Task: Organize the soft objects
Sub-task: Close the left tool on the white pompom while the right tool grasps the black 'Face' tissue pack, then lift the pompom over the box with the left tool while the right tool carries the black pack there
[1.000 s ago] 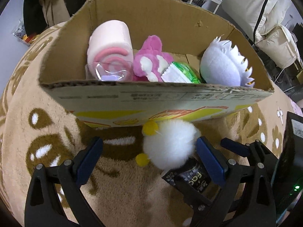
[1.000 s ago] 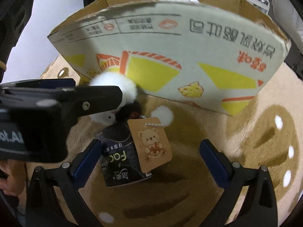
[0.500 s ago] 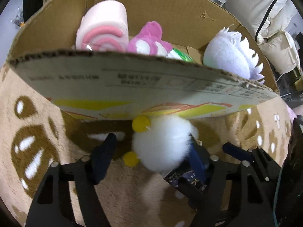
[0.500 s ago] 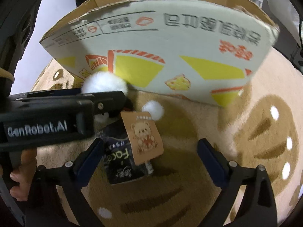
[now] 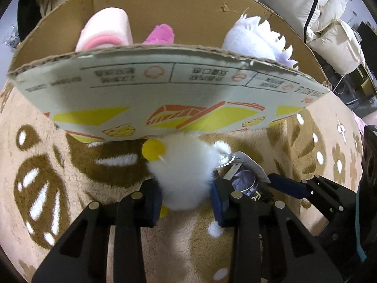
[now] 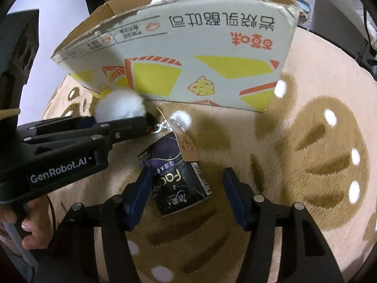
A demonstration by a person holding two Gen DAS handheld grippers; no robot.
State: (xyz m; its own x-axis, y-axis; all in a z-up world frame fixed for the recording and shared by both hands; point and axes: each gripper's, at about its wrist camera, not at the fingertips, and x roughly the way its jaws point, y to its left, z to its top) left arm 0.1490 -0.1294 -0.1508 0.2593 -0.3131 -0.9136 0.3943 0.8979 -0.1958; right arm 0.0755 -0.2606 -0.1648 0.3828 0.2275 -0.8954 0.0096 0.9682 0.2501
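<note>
Three plush toys sat in the cardboard box (image 5: 165, 9); left gripper (image 5: 186, 199) clamped the white plush (image 5: 186, 179), right gripper (image 6: 186, 189) was closing around the dark tissue pack (image 6: 181, 186) (neither boxed yet).

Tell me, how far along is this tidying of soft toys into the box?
Done: a pink roll plush, a pink toy and a white spiky plush already sit in the cardboard box. In hand: the left hand-held gripper is shut on a white fluffy toy on the rug. The right hand-held gripper is closing around a dark tissue pack. Left: both still go in.
</note>
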